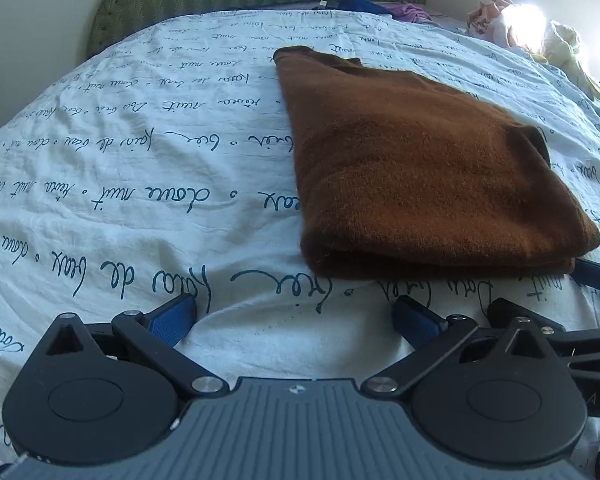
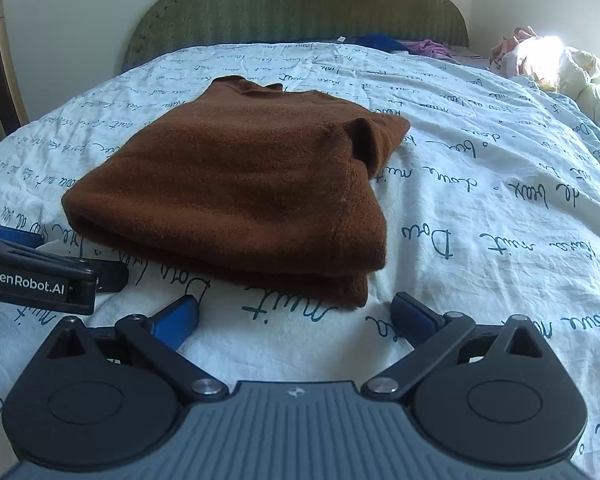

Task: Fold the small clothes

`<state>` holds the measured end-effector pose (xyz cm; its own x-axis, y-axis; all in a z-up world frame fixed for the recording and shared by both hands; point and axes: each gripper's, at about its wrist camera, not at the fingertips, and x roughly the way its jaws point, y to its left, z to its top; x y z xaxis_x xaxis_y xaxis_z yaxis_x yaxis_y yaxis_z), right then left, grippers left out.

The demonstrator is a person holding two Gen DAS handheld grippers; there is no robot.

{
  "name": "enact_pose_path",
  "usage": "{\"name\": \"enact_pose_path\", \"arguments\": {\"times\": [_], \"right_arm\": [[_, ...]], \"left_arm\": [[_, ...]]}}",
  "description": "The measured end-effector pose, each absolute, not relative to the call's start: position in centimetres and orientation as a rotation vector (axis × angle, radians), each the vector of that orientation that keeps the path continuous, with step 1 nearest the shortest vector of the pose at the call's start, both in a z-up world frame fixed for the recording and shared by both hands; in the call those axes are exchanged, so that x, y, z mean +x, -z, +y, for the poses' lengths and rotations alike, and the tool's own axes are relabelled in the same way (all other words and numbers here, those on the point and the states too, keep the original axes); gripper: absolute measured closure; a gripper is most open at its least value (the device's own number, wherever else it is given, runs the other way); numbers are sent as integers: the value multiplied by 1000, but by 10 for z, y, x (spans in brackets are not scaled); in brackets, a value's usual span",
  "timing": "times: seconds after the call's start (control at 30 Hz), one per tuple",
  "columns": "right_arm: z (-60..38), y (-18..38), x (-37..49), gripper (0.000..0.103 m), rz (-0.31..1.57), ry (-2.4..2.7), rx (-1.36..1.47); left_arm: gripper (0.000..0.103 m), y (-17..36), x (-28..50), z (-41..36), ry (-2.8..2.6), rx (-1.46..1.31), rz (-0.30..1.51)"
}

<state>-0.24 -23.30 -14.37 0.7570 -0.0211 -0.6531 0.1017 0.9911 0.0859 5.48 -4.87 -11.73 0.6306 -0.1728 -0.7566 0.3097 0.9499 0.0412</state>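
**A:** Where's the garment?

**B:** I see a brown sweater (image 2: 236, 184) folded into a thick block on the bed (image 2: 480, 208); it lies flat on the white sheet (image 1: 140, 184) with the dark script print; its doubled near edge faces both cameras; a small flap (image 2: 366, 142) stands up on top toward its right side.

**A:** And your tongs?

**B:** My left tongs (image 1: 294, 318) are spread wide with nothing between the blue pads (image 1: 176, 318); they sit low over the sheet, just short of the sweater's near edge, which lies ahead and to the right in the left wrist view; my right tongs (image 2: 296, 316) are also spread and empty, close to the sweater's near right corner, not touching it as far as I can tell.

**A:** Do they see each other?

**B:** Yes; the left tongs show at the left edge of the right wrist view, white lettering on the black body; a blue pad of the right tongs shows at the right edge of the left view, just beside the sweater's corner.

**A:** Anything else?

**B:** A green headboard (image 2: 296, 12) at the far end; loose clothes (image 2: 548, 64) heaped at the bed's far right in bright light; blue and purple cloth (image 2: 404, 45) by the headboard.
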Motion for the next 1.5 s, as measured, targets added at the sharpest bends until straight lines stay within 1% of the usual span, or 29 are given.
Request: {"name": "enact_pose_path", "arguments": {"times": [0.13, 0.3, 1.5], "right_arm": [[-246, 144, 4, 0, 698, 100, 149], [-243, 145, 12, 0, 715, 89, 108], [-243, 147, 8, 0, 707, 87, 117]], "left_arm": [[0, 119, 49, -49, 275, 174, 804], [0, 119, 52, -50, 281, 176, 810], [0, 120, 51, -48, 306, 188, 796]]}}
